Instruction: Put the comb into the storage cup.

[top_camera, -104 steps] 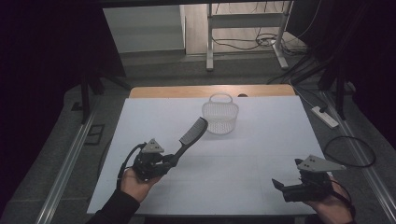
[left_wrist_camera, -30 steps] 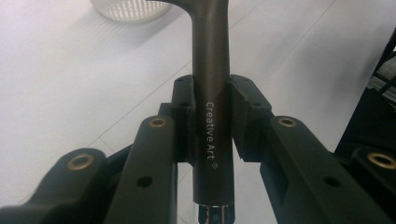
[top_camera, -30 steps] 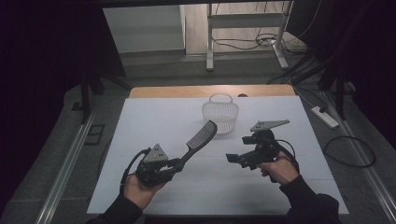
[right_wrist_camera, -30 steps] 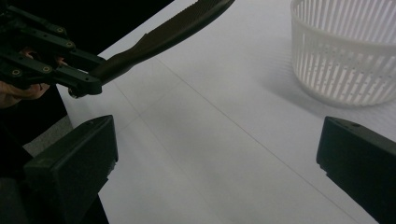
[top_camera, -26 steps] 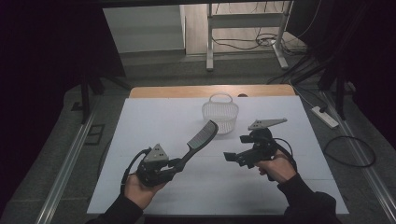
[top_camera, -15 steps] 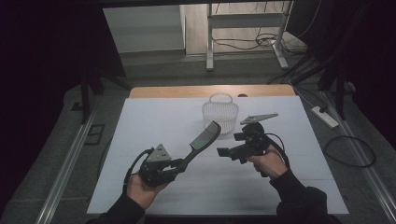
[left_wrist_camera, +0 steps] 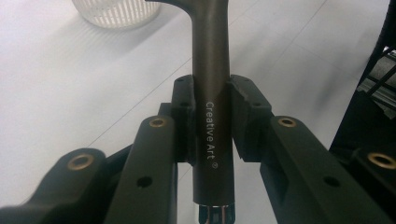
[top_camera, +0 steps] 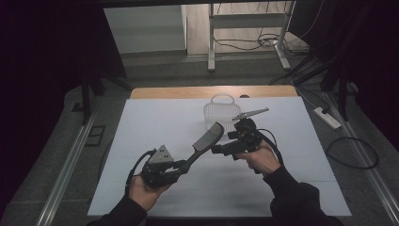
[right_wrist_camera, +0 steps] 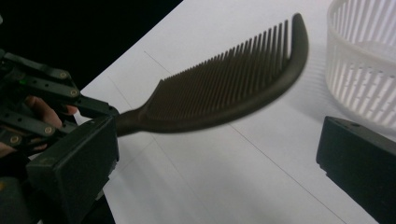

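At table centre, the left gripper (top_camera: 181, 165) clamps the comb (top_camera: 208, 138), angled toward 1 o'clock; the right gripper (top_camera: 219, 149), jaws spread, has swung in from 4 o'clock beside the basket (top_camera: 220, 112), likely a handover

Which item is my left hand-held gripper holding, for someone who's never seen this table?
On the white table, near the white slatted basket, find the left hand-held gripper. It clamps the handle of a dark comb, the sole toothed, curved tool.

Probably a lab: a white-covered table (top_camera: 141, 136) under dark curtains, floor cables (top_camera: 350, 153), a power strip (top_camera: 328, 117).
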`<control>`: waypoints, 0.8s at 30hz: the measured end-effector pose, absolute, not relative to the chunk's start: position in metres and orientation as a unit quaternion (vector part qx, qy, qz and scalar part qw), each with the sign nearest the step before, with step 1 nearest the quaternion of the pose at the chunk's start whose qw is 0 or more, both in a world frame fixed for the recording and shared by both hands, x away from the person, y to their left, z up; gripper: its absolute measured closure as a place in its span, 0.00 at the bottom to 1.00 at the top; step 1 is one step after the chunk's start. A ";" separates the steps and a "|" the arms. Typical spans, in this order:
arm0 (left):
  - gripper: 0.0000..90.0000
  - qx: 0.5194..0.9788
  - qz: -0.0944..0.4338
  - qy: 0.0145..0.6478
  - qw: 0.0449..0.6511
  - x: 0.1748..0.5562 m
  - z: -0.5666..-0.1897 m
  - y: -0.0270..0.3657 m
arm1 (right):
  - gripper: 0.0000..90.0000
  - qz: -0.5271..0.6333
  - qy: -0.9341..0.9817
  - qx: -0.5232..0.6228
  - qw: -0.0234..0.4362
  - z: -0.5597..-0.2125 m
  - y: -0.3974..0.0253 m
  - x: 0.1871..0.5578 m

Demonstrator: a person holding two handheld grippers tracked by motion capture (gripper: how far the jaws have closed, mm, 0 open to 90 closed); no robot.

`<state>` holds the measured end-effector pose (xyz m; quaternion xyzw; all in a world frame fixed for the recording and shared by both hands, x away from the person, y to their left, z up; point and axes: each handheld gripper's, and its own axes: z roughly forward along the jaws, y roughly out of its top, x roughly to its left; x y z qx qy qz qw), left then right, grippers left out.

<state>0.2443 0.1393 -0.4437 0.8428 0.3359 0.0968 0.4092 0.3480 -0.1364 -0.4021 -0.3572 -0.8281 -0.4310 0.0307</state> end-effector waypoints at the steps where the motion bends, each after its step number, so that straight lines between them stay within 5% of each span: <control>1: 0.80 0.843 0.096 0.336 0.410 0.244 -0.444 0.139 | 0.00 -0.431 -0.828 -0.358 0.033 -0.402 -0.135 0.349; 16: 0.80 0.840 0.094 0.336 0.416 0.245 -0.443 0.138 | 0.01 -0.415 -0.822 -0.381 0.080 -0.410 -0.118 0.363; 24: 0.80 0.841 0.096 0.339 0.410 0.246 -0.445 0.137 | 0.36 -0.441 -0.800 -0.392 0.109 -0.409 -0.125 0.365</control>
